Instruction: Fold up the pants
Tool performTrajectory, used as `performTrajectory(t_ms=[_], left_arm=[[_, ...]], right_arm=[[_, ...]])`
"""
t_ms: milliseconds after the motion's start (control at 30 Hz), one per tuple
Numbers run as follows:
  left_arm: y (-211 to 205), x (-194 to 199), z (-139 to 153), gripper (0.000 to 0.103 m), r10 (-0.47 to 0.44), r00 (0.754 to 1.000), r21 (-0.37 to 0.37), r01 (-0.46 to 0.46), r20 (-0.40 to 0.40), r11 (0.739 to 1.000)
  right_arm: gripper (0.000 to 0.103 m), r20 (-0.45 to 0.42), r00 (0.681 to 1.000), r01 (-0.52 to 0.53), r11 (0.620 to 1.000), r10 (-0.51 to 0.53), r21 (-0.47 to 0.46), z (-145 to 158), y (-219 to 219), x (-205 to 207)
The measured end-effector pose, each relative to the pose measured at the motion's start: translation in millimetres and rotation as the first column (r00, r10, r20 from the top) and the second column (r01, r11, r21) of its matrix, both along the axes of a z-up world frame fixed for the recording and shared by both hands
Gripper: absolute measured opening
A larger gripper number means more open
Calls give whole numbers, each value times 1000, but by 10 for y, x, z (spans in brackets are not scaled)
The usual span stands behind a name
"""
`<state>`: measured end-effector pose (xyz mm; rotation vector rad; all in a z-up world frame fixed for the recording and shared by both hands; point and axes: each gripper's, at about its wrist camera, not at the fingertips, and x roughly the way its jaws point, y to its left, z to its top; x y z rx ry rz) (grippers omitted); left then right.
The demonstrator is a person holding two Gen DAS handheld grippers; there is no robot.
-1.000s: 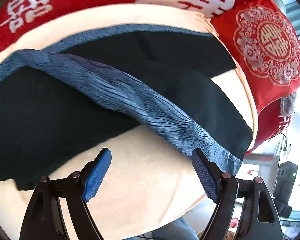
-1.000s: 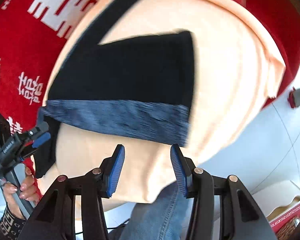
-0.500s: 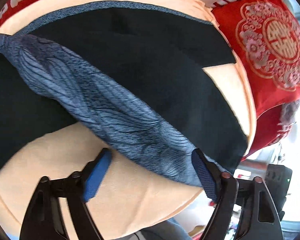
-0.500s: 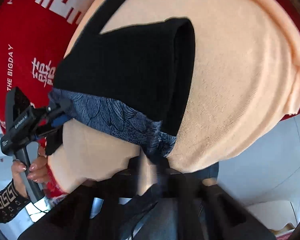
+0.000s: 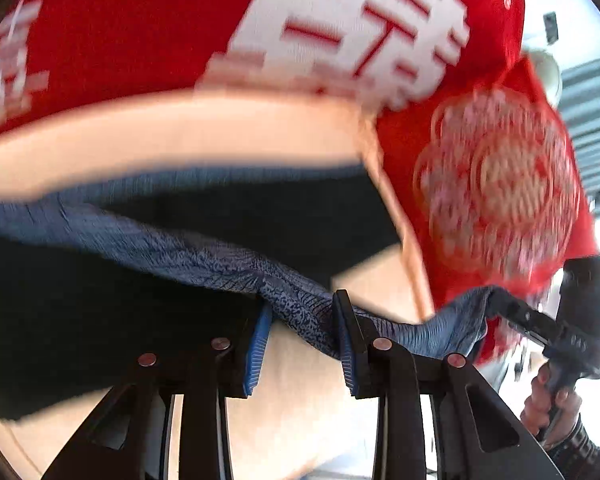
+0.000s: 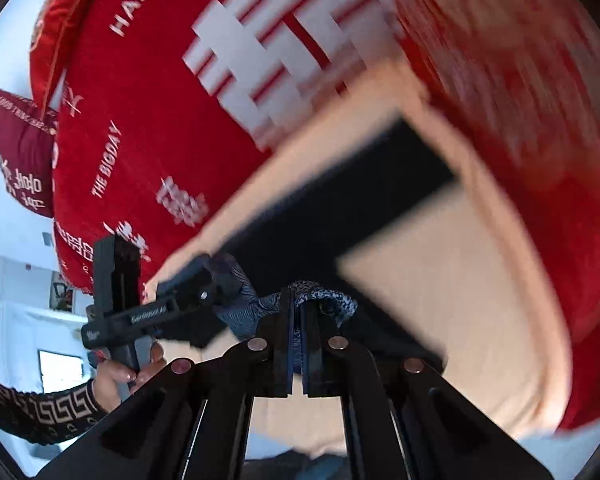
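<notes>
The black pants (image 5: 100, 320) with a blue patterned waistband (image 5: 204, 260) lie on a peach blanket (image 5: 308, 396). My left gripper (image 5: 300, 336) has its jaws narrowed around the waistband, which runs between the blue pads. My right gripper (image 6: 296, 312) is shut on the waistband's other end (image 6: 324, 296), lifted off the blanket. The right gripper also shows at the right of the left wrist view (image 5: 540, 328), holding the waistband end. The left gripper shows in the right wrist view (image 6: 172, 304). A black pant leg (image 6: 360, 200) stretches away from the waistband.
Red bedding with white characters (image 5: 340, 40) lies behind the blanket. A red embroidered cushion (image 5: 496, 188) sits at the right. More red cushions (image 6: 20, 152) stand at the far left in the right wrist view. Both views are motion-blurred.
Both grippers closed on the waistband, one at each end, and lifted it off the blanket. The views swung upward toward the red bedding.
</notes>
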<state>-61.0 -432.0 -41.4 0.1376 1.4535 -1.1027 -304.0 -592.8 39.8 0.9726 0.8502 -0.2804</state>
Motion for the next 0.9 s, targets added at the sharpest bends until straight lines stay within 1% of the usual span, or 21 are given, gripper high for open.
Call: performTrajectory(t_ms=[33, 100, 167, 200, 267, 300, 333, 367, 467, 533, 567, 600, 633, 667, 700, 733, 767, 833, 900], left_arm=[[-103, 109, 52, 33, 26, 999, -15, -26, 29, 1000], [-250, 287, 125, 33, 60, 995, -35, -57, 83, 998], [-306, 461, 196, 34, 86, 984, -35, -82, 153, 996], [-341, 545, 217, 37, 103, 975, -23, -100, 197, 995], [-310, 648, 214, 77, 142, 957, 1, -147, 251, 989], [-270, 651, 198, 81, 161, 948, 6, -169, 274, 986], [-216, 652, 145, 81, 169, 941, 24, -184, 294, 983], [-164, 645, 53, 81, 157, 942, 57, -181, 296, 982], [-59, 564, -284, 81, 122, 942, 171, -182, 312, 968], [23, 473, -610, 81, 78, 941, 279, -176, 329, 944], [59, 432, -768, 81, 61, 943, 327, -174, 328, 929], [90, 392, -888, 81, 53, 946, 360, -173, 320, 917], [128, 361, -965, 82, 58, 947, 364, -177, 316, 914], [163, 319, -945, 83, 66, 930, 328, -194, 362, 925], [151, 301, -950, 83, 54, 926, 339, -190, 373, 921], [144, 304, -946, 83, 56, 925, 342, -195, 376, 919], [144, 336, -949, 83, 71, 929, 348, -205, 362, 915], [136, 388, -952, 84, 87, 935, 352, -214, 345, 911], [141, 425, -946, 84, 77, 936, 359, -206, 343, 910]], right_arm=[[3, -6, 1000, -10, 1000, 10, -28, 38, -224, 155], [3, -28, 1000, -14, 998, 13, -56, 66, -542, 301], [3, -72, 997, -38, 997, 33, -70, -32, -861, 602], [3, -100, 994, -59, 995, 51, -82, -82, -954, 705], [3, -157, 984, -101, 990, 85, -97, -244, -1076, 895], [4, -181, 979, -115, 989, 96, -97, -347, -1108, 962], [5, -201, 974, -124, 988, 103, -90, -447, -1148, 1031], [7, -216, 970, -131, 988, 111, -85, -553, -1181, 1091], [7, -252, 962, -141, 984, 110, -108, -752, -1236, 1147], [18, -285, 954, -136, 980, 91, -144, -803, -1277, 1165], [40, -295, 953, -123, 976, 67, -178, -784, -1301, 1164], [62, -292, 955, -115, 975, 55, -192, -751, -1312, 1182], [62, -268, 962, -103, 976, 48, -194, -687, -1312, 1171], [63, -245, 969, -93, 974, 41, -207, -574, -1268, 1142], [63, -238, 970, -98, 969, 42, -227, -488, -1216, 1110], [63, -226, 973, -110, 965, 56, -237, -401, -1133, 1066], [63, -215, 974, -119, 964, 67, -239, -339, -1039, 1003], [63, -225, 972, -116, 969, 65, -219, -340, -851, 840], [63, -276, 961, -77, 985, 32, -152, -508, -664, 618]])
